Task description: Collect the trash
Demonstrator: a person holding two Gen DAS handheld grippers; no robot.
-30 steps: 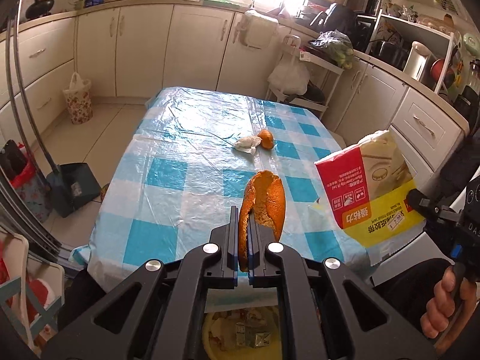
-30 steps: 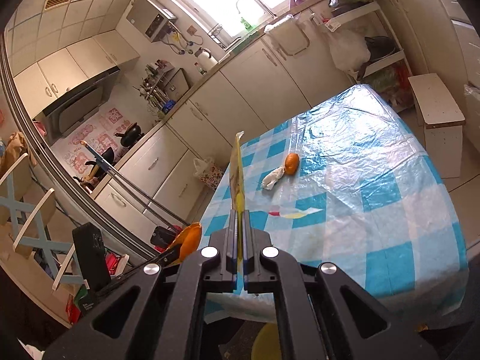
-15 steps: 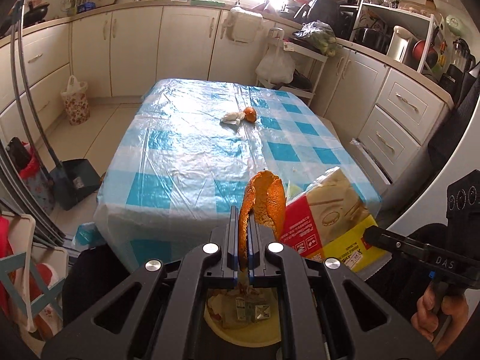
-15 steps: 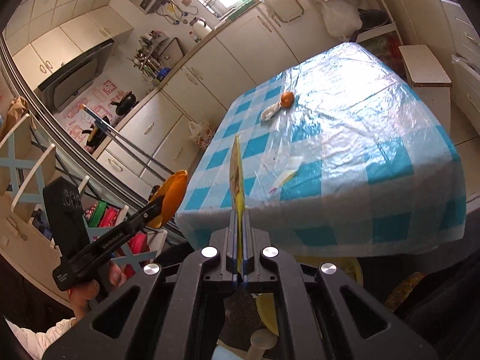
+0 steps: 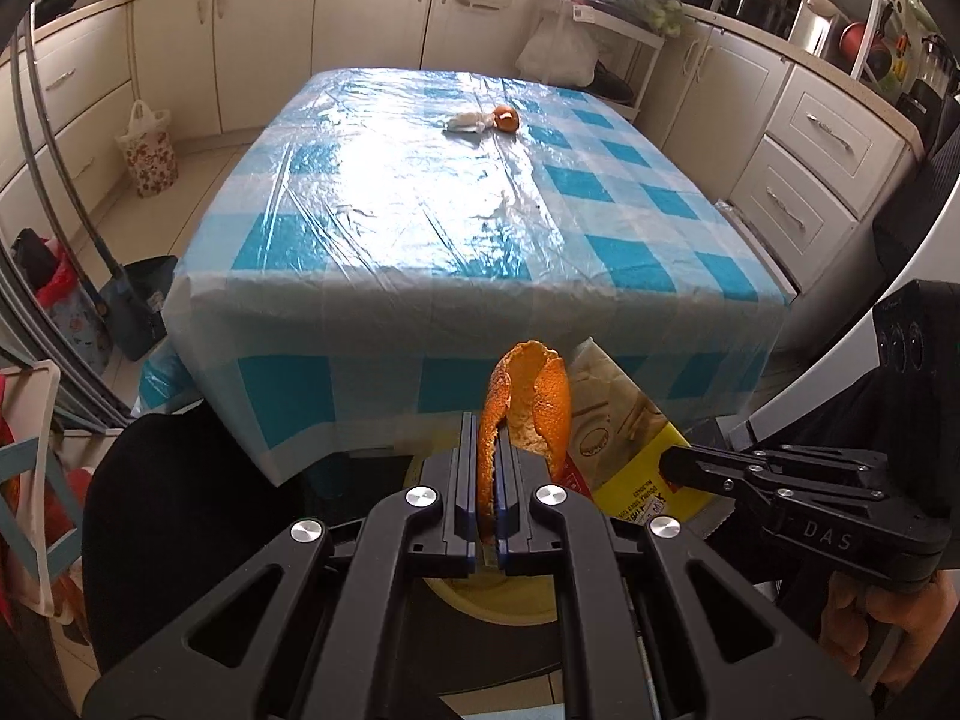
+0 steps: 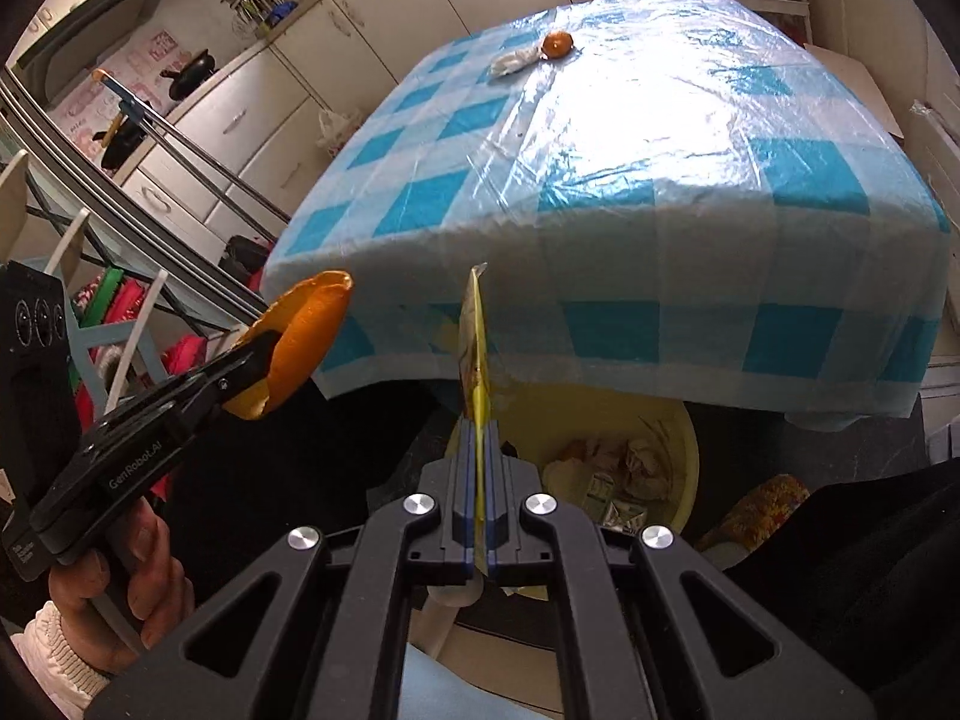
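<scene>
The left gripper (image 5: 487, 480) is clamped on an orange peel (image 5: 528, 402), which stands up from its jaws. The right gripper (image 6: 477, 468) is pinched on a flat packet (image 6: 474, 348), seen edge-on in its own view; from the left view the packet (image 5: 618, 438) shows a red and yellow face with a line of small mirrored print that I cannot read. The right gripper's body (image 5: 828, 516) bears the letters "DAS"; the left one's body (image 6: 120, 456) reads "GenRobot.AI". A hand (image 6: 114, 576) with a white cuff holds the left gripper.

Both pieces of trash hang just above a yellow bin (image 6: 678, 438) on the floor, which holds crumpled paper and scraps.

Beyond stands the bench (image 5: 432, 228) under a blue-and-white checked cloth with clear plastic over it. At its far end lie an orange piece (image 5: 505, 117) and a crumpled tissue (image 5: 467, 122), touching. White cabinets (image 5: 372, 6) line the wall behind.
</scene>
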